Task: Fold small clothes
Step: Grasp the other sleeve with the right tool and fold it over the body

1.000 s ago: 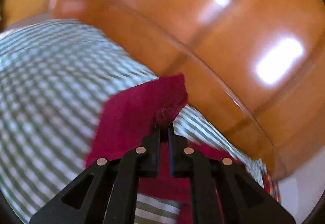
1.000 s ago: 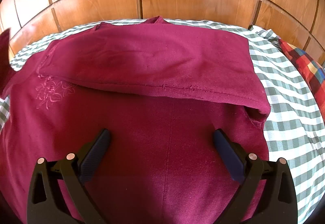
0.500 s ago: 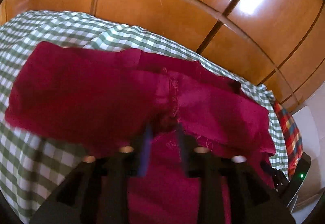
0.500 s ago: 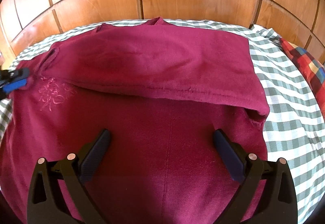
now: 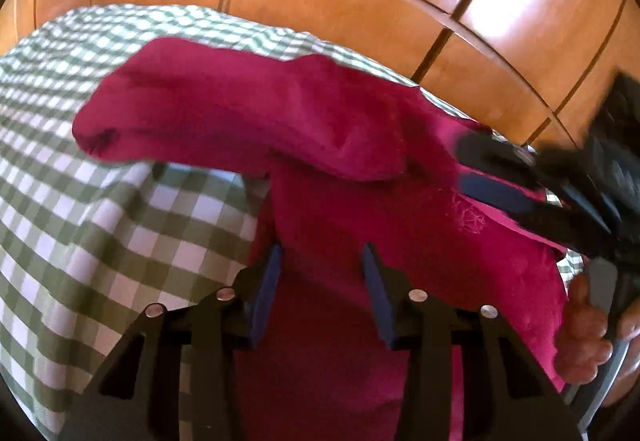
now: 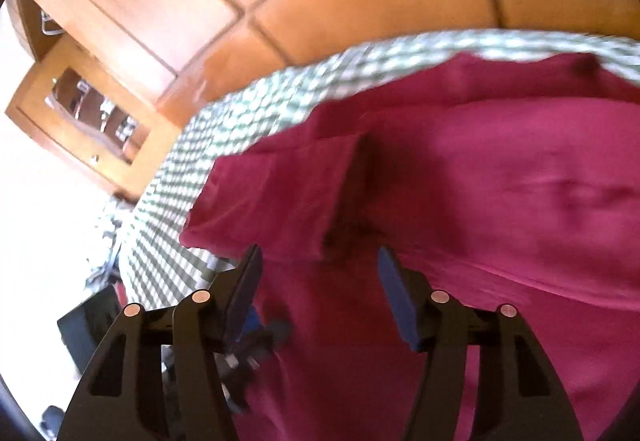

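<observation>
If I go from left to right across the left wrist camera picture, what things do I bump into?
Green-and-white checked cloth → dark red shirt → the other black gripper, blurred → a hand at the right edge.

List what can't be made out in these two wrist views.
- Shirt lower hem: left wrist view, hidden by the left gripper and cut off by the bottom edge.
- Right gripper in the left wrist view: motion-blurred; whether its fingers touch the shirt is unclear.
- Embroidery: too faint to read.
- Mirror: right wrist view, blurred; reflected items unidentifiable.
- Checked sheet: right wrist view, smeared.
</observation>
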The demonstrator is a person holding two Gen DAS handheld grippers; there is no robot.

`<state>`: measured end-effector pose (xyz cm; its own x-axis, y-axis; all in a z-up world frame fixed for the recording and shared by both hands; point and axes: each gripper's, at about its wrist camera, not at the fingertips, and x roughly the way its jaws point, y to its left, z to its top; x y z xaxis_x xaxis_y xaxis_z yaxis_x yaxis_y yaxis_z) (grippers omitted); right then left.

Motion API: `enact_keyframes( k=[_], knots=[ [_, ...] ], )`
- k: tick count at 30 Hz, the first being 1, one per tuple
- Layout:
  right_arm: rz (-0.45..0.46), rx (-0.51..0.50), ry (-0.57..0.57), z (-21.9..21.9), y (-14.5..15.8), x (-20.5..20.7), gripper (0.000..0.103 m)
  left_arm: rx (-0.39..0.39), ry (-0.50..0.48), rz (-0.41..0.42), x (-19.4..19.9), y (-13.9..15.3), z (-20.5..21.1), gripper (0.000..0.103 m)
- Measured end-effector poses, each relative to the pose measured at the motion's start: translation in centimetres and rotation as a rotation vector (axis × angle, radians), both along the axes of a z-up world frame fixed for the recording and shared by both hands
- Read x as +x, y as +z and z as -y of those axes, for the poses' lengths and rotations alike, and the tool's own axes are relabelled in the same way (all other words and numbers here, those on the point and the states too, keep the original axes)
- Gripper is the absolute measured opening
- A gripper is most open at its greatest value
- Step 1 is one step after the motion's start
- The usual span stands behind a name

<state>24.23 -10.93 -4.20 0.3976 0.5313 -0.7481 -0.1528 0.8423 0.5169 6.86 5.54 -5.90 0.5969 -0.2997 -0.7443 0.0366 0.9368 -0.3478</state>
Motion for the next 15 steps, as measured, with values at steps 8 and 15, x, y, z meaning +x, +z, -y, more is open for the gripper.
enact_keyframes(
  k=[8,15],
  knots=[
    [0.173,-0.168,0.001,-2.0,4.6,0.6,0.01,-0.003,0.006,0.022,-0.1,-1.0,0.0,0.04],
    [0.405,-0.267,-0.105,4.8,13.3,-0.8,0.01,-0.011,0.007,0.026,-0.3,-1.2,0.0,0.04]
  ],
)
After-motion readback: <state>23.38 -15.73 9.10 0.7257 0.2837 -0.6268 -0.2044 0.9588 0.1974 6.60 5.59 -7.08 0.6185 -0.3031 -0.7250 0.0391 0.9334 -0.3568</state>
